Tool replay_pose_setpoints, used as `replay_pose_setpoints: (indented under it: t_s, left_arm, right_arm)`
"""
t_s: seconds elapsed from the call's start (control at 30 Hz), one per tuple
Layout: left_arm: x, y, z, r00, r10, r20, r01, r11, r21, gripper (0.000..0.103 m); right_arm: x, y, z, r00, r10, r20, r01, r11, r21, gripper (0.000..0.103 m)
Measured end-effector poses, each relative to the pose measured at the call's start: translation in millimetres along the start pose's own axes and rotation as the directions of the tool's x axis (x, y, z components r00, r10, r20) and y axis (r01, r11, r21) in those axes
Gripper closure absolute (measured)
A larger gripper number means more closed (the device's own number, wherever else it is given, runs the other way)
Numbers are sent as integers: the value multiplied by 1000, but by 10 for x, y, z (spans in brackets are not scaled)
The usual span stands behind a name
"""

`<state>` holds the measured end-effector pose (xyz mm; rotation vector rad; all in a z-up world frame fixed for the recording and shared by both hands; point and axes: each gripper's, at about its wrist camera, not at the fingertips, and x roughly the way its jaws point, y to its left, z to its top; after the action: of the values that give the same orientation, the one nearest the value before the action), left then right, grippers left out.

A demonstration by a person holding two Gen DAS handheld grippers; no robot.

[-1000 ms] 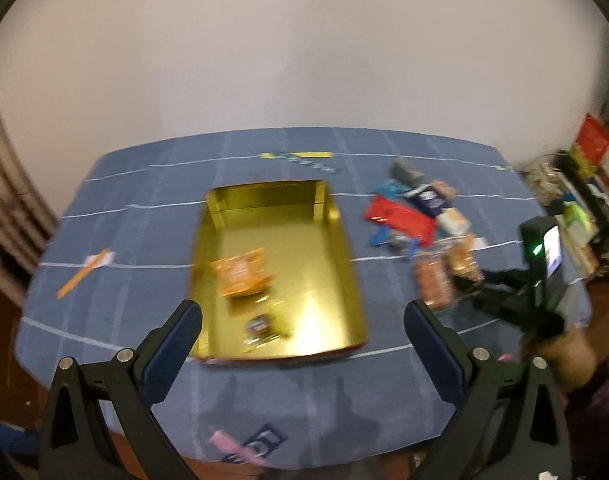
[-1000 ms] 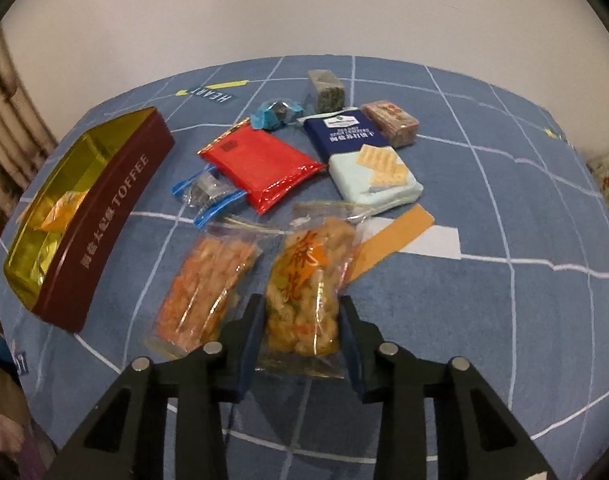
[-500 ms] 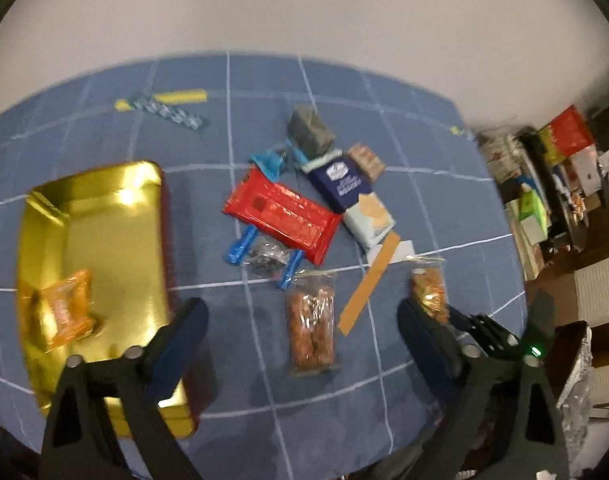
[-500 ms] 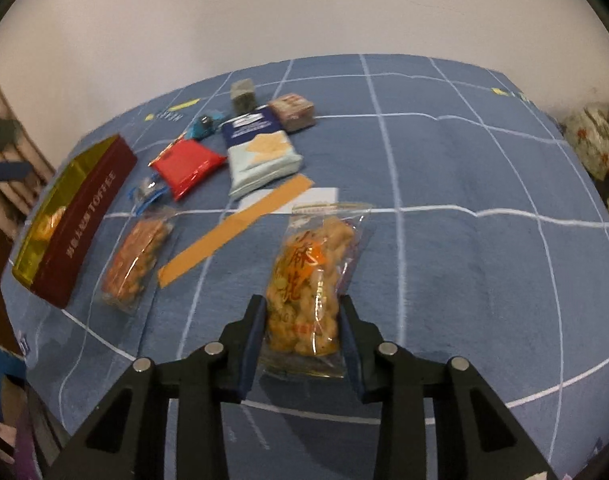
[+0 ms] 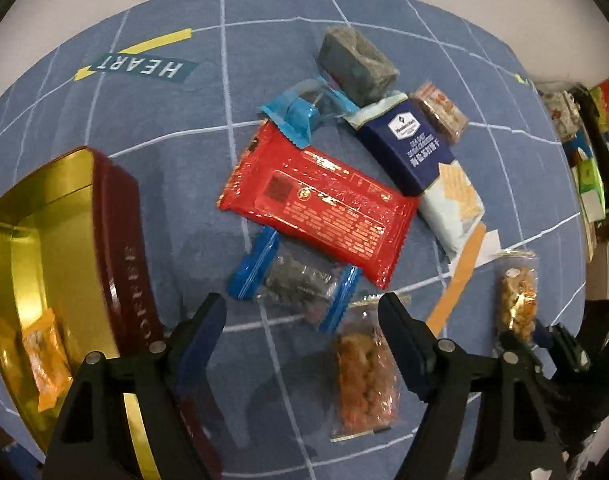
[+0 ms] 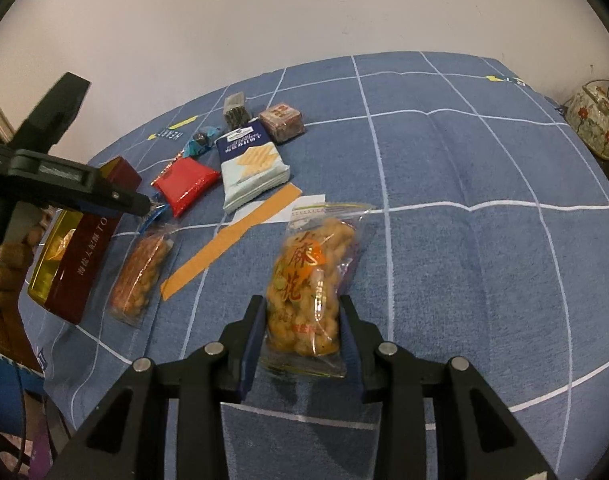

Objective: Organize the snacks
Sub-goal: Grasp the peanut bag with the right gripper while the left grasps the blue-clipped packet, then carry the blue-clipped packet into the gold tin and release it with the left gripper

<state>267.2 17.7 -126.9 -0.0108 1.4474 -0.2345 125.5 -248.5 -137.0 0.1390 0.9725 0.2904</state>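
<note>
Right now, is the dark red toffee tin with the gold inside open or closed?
Open. The dark red toffee tin has no lid on; its gold inside shows, with one orange snack packet lying in it.

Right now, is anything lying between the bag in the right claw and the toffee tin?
Yes. The right claw is shut on the twisted-snack bag. Between it and the toffee tin lie an orange paper strip and another clear snack bag, flat on the cloth.

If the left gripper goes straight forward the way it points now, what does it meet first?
Probably the clear candy bag with blue ends, which lies just past the open left gripper, before the red packet. Depth is hard to judge through the fisheye.
</note>
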Motion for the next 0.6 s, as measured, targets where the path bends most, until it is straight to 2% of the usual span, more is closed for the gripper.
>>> replay_pose_setpoints:
  t_s: [0.07,0.1,0.13,0.2,0.3,0.37,0.4,0.43,0.6]
  left_arm:
    - [59,4,20,1000,5,-9,-4,1000,10,53]
    - [93,0,33,1000,13,-15,-13,1000,13,55]
    - [71,-7,20,1000,14,11,-15,1000,20,63]
    - [32,-53,-11,998,37,46,-39,998,43,72]
    - [-26,-46,-73,996,54,75,-56,998,26,78]
    - [-125,-53,-182,993,43,113,-43,999,2,79]
    - [-180,-29,-253,991,33,131,-32,999,-10,85]
    - [-237,-14,-311,989,20,145,-18,1000,-21,86]
    - [-576,71,-641,971,-9,238,27,997,-70,87]
  right_arm:
    - [-1,-9,0,1000,2,1,-2,1000,3,67]
    - [0,-11,0,1000,1,2,-1,1000,3,67]
    - [0,-12,-3,1000,0,3,0,1000,2,67]
    - [1,-7,-9,1000,-3,4,3,1000,-2,67]
    - [2,2,-9,1000,-8,6,8,1000,-6,67]
    - [2,5,-14,1000,-8,7,8,1000,-7,67]
    - [0,4,-19,1000,-9,9,9,1000,-9,67]
    - [0,5,-21,1000,-9,11,9,1000,-11,67]
    - [-2,26,-34,1000,-22,18,23,999,-22,67]
